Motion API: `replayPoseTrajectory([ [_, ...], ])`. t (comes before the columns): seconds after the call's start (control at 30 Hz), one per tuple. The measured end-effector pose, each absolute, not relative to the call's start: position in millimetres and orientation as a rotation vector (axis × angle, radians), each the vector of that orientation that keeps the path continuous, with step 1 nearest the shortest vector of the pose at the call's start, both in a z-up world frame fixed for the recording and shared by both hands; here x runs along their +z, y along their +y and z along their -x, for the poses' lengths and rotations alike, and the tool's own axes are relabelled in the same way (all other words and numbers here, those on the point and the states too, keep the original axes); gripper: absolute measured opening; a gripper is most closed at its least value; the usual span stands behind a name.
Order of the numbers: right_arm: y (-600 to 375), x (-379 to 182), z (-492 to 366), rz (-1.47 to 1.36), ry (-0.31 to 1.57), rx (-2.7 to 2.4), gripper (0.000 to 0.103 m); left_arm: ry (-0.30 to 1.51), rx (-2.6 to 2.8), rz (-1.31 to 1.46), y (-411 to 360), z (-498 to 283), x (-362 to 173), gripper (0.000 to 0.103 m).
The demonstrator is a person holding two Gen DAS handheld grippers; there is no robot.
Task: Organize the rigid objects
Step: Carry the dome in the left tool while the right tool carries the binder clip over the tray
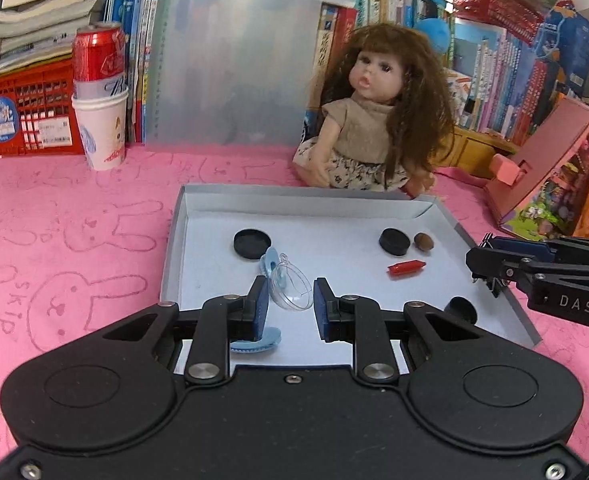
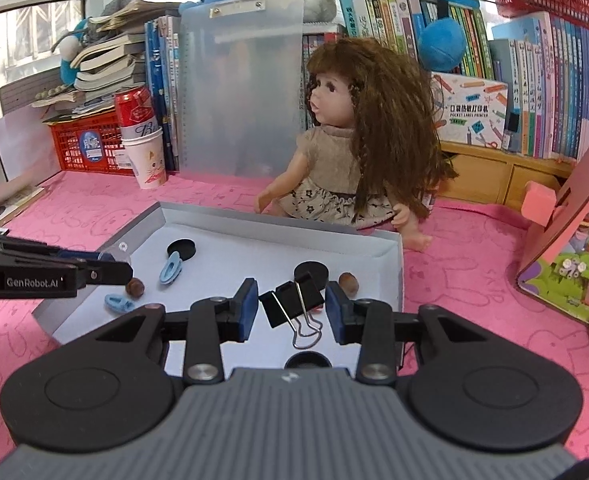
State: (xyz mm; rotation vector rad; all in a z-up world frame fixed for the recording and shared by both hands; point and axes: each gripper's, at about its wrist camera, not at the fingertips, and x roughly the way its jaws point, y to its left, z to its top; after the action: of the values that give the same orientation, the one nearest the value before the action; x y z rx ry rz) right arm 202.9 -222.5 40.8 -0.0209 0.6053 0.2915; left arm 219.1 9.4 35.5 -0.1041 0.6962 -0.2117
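A shallow grey box lid (image 1: 182,216) lies on the pink cloth, also in the right wrist view (image 2: 390,252). My left gripper (image 1: 290,300) is open over its near edge, with a clear plastic dome (image 1: 292,288) between the fingers; I cannot tell if they touch it. Black caps (image 1: 251,243) (image 1: 393,241), a nut (image 1: 423,241), a red piece (image 1: 406,268) and blue clips (image 1: 268,260) lie in the lid. My right gripper (image 2: 292,306) is open around a black binder clip (image 2: 292,304), with gaps on both sides.
A doll (image 1: 374,120) sits right behind the lid. A paper cup with a red can (image 1: 100,120) and a red crate (image 1: 22,112) stand at the back left. A pink toy house box (image 1: 550,172) stands at the right. Books line the back.
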Motion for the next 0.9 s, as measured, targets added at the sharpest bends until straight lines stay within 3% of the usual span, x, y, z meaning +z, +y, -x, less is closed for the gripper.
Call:
replayPoseTrajectory([
  [0.9, -220, 7, -214, -0.038, 0.698, 0.338, 0.042, 0.74, -0.246, 0.071, -1, -221, 13, 0.023],
])
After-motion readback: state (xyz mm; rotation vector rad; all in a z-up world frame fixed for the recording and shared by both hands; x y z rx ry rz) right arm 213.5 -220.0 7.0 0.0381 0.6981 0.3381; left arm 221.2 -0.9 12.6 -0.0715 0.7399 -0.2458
